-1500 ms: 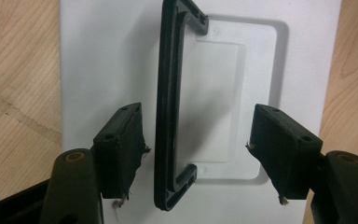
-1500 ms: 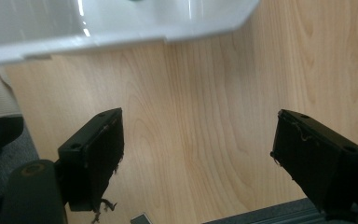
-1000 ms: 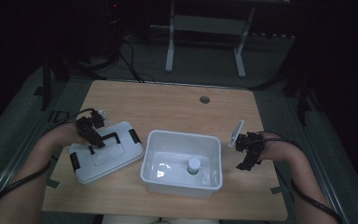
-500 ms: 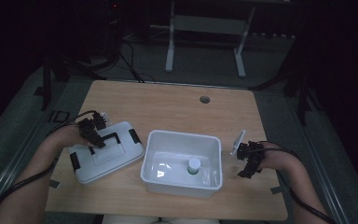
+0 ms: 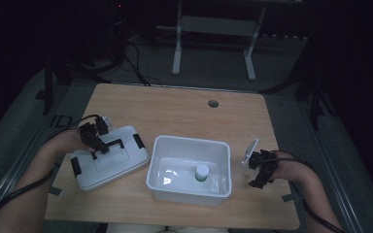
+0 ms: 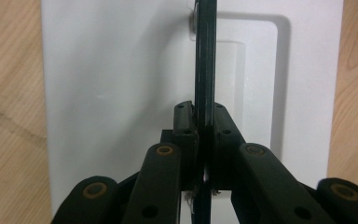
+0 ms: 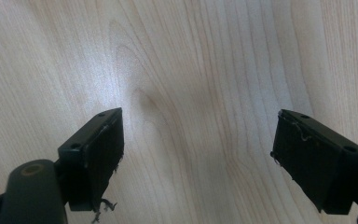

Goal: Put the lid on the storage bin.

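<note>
since a second ago the right gripper [image 5: 257, 175] has sunk, jaws wide over bare table [image 7: 186, 70], while the left gripper [image 6: 204, 122] has just closed onto the lid's black handle [image 6: 205, 56]; lifting the lid [image 5: 108, 165] onto the white bin [image 5: 189, 187] holding a small bottle [image 5: 201, 172] seems left.

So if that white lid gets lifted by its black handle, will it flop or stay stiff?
Probably stiff: the white lid looks like moulded plastic with a flat top. Likely light, being thin. It may tilt, since the left hand-held gripper is clamped on the narrow black handle alone.

A white tub [image 5: 189, 167] sat near the tabletop's [image 5: 175, 111] front edge, with a small white-capped bottle [image 5: 201, 173] standing inside, toward its right wall.
</note>
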`<state>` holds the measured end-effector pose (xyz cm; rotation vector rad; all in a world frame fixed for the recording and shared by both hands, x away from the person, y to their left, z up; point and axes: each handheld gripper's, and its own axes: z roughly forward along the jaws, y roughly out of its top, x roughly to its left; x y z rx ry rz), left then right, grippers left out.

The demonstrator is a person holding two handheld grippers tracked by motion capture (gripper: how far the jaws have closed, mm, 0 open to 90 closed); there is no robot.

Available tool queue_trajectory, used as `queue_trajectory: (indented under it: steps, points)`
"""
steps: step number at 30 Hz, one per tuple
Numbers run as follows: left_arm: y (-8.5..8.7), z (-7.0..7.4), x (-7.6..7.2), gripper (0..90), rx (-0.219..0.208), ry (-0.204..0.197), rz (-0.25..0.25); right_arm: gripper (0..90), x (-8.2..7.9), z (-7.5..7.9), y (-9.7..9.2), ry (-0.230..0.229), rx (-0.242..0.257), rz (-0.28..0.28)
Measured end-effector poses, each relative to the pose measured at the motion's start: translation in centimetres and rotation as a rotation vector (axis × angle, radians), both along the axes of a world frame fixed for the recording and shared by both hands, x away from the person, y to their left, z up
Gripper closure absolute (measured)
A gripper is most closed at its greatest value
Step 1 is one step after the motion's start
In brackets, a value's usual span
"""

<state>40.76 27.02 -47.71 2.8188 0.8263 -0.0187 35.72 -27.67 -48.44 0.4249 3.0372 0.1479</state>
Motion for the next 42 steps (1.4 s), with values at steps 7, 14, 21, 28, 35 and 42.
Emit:
queue_trajectory:
  steps: [7,14,21,28,35,42]
  points:
    - [0.5,3.0,-0.8,83.5,-0.027,-0.043,-0.027,16.2,-0.1,0.3,-0.3,-0.01,0.009,-0.012]
    - [0.8,5.4,-1.5,83.6,-0.023,-0.074,-0.055,16.2,-0.2,0.5,-0.5,-0.017,0.01,-0.018]
    - [1.1,8.9,-2.4,83.6,-0.018,-0.113,-0.083,16.2,-0.2,0.5,-0.6,-0.011,0.013,-0.02]
    - [0.7,11.4,-3.1,83.6,-0.024,-0.148,-0.103,16.2,-0.2,0.5,-0.4,-0.007,0.014,-0.014]
    - [0.0,14.3,-3.6,83.6,-0.034,-0.189,-0.142,16.2,-0.2,0.6,-0.2,-0.001,0.015,-0.022]
    - [-1.4,16.1,-4.2,83.6,-0.053,-0.207,-0.195,16.2,-0.2,0.6,-0.1,-0.001,0.018,-0.02]
